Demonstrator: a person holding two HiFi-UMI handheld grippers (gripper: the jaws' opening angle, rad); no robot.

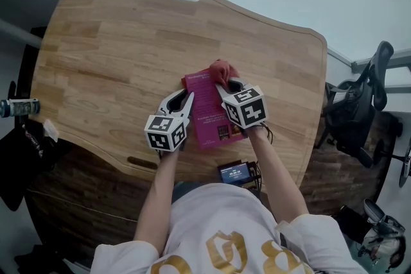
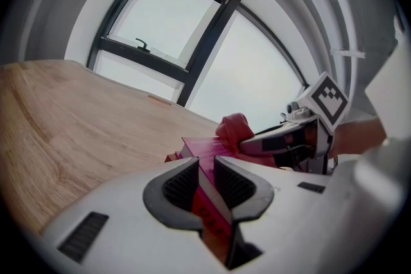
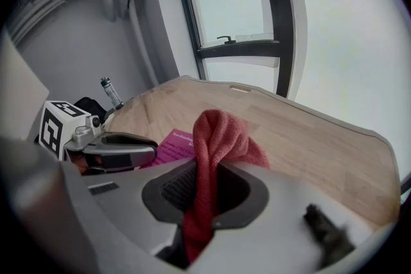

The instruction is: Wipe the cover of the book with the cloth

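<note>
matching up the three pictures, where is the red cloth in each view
head view: cloth at centre, at the far edge of the book.
left gripper view: cloth right of centre, beyond the jaws.
right gripper view: cloth at centre, pinched between the jaws.
shared landmark: the magenta book beside it.

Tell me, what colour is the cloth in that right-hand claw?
The cloth is a salmon red, clearest in the right gripper view.

I held the cloth [image 3: 217,131] clamped in the right gripper [image 3: 205,186]; the book [image 3: 172,143] lay beyond, the left gripper [image 3: 131,152] at its edge.
</note>
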